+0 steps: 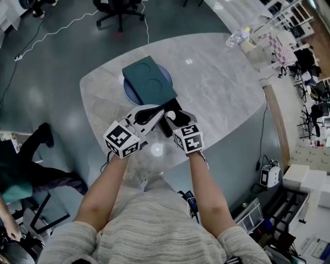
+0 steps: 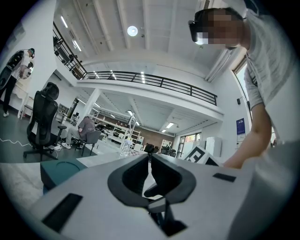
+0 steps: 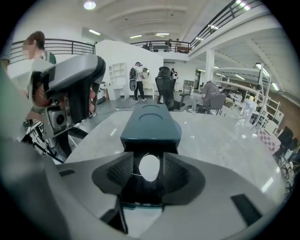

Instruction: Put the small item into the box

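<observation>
A dark teal box (image 1: 149,77) lies on a round bluish disc (image 1: 127,88) on the pale table (image 1: 216,87). Its black drawer (image 1: 174,107) is pulled out toward me. In the right gripper view a small white oval item (image 3: 150,168) lies in the drawer (image 3: 140,190), under the box front (image 3: 151,124). My right gripper (image 3: 149,163) hangs above it, open, pads clear of the item on both sides. My left gripper (image 1: 157,114) is at the drawer's left side, pointing level; its jaws (image 2: 150,161) meet at the tips. A dark edge shows low in their slit; whether it is held is unclear.
A clear bottle (image 1: 237,37) stands at the table's far right edge. An office chair (image 1: 118,10) is beyond the table, and a seated person (image 1: 31,154) is at the left. Boxes and gear (image 1: 270,175) sit on the floor to the right.
</observation>
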Demonstrator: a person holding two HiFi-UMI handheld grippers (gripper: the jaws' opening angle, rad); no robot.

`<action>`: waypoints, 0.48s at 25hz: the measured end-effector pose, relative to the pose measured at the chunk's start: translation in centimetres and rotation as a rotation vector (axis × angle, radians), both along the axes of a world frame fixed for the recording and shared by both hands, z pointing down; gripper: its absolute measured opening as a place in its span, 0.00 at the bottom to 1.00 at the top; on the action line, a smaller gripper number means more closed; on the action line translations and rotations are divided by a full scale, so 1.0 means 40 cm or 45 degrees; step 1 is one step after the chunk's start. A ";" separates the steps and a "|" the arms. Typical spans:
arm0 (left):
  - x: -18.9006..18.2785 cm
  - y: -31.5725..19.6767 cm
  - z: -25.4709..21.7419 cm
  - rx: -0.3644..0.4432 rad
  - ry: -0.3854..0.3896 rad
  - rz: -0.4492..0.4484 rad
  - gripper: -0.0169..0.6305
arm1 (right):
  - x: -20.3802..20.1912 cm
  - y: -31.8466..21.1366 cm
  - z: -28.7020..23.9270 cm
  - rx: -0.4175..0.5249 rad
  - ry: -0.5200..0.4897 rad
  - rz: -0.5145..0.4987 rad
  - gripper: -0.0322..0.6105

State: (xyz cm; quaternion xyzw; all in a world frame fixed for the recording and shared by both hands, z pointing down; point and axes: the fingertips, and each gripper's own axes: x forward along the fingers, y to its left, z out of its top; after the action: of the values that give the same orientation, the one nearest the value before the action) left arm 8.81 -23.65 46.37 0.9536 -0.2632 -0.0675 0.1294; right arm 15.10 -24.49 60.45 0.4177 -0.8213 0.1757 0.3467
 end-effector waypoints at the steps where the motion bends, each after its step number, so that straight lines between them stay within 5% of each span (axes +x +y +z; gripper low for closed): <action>1: -0.001 -0.001 -0.002 0.003 -0.003 0.002 0.08 | 0.001 0.000 -0.009 0.012 -0.008 0.005 0.38; 12: -0.004 0.004 -0.064 0.048 -0.005 0.010 0.08 | 0.025 0.032 -0.144 0.158 -0.165 0.096 0.37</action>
State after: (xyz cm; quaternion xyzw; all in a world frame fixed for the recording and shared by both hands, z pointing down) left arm 8.64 -23.47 43.82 0.9571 -0.2584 -0.0702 0.1111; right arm 16.10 -23.20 54.70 0.4566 -0.8350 0.1641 0.2596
